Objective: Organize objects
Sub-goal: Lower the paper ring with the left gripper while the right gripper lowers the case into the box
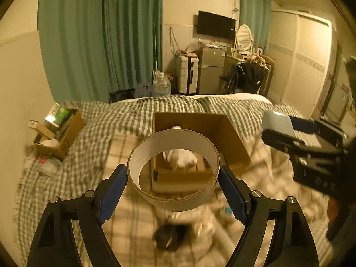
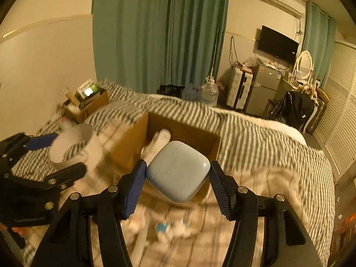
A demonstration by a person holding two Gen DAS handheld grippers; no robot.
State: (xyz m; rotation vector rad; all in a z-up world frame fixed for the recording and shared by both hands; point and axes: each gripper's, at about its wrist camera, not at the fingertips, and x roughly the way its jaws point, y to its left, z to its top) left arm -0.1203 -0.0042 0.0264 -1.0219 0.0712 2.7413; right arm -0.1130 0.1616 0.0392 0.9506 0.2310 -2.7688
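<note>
My left gripper is shut on a white and brown tape roll and holds it above the bed, in front of an open cardboard box. My right gripper is shut on a pale blue rounded case and holds it over the near edge of the same box. A white object lies inside the box. The right gripper with the case shows at the right of the left wrist view. The left gripper with the roll shows at the left of the right wrist view.
A second cardboard box full of items sits at the bed's far left by the wall. A dark object and small white and blue items lie on the checked bedding below the grippers. Green curtains, a water jug, fridge and chair stand beyond the bed.
</note>
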